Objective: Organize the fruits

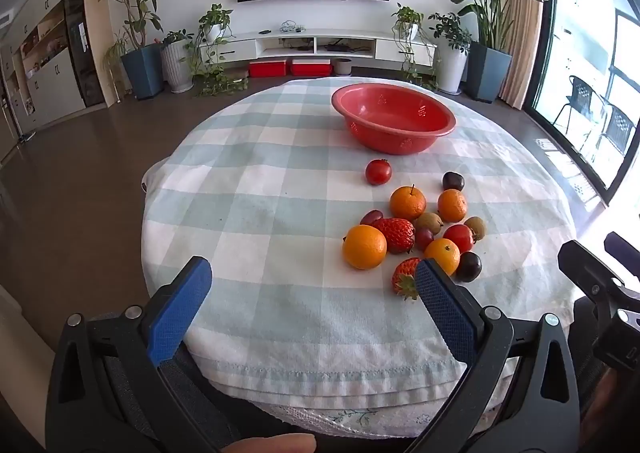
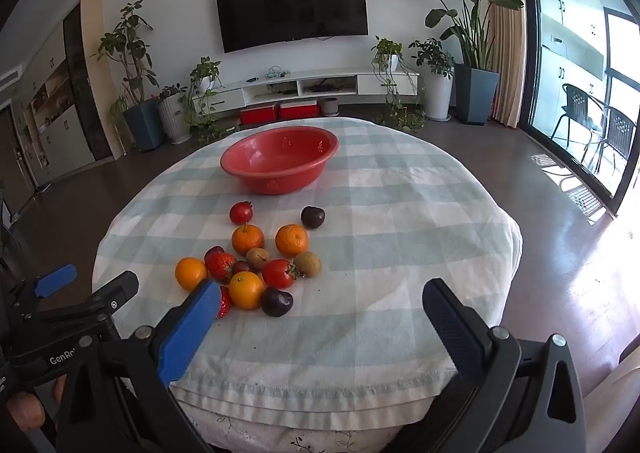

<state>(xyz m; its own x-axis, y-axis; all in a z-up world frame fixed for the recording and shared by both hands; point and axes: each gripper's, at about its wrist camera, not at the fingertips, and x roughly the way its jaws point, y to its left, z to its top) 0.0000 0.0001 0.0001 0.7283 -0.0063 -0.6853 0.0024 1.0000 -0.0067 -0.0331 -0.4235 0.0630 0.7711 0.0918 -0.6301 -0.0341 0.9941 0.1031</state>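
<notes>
red bowl (image 2: pixel 279 159), 4 oranges (image 2: pixel 247 239), 2 strawberries (image 2: pixel 220 265)

Bright daylight from the window (image 2: pixel 576 65) — floor glare, sharp focus, fisheye-bent edges

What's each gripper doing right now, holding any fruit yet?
Left gripper: open wide, holding nothing, above the near edge of the tablecloth.
Right gripper: open wide, holding nothing.
</notes>
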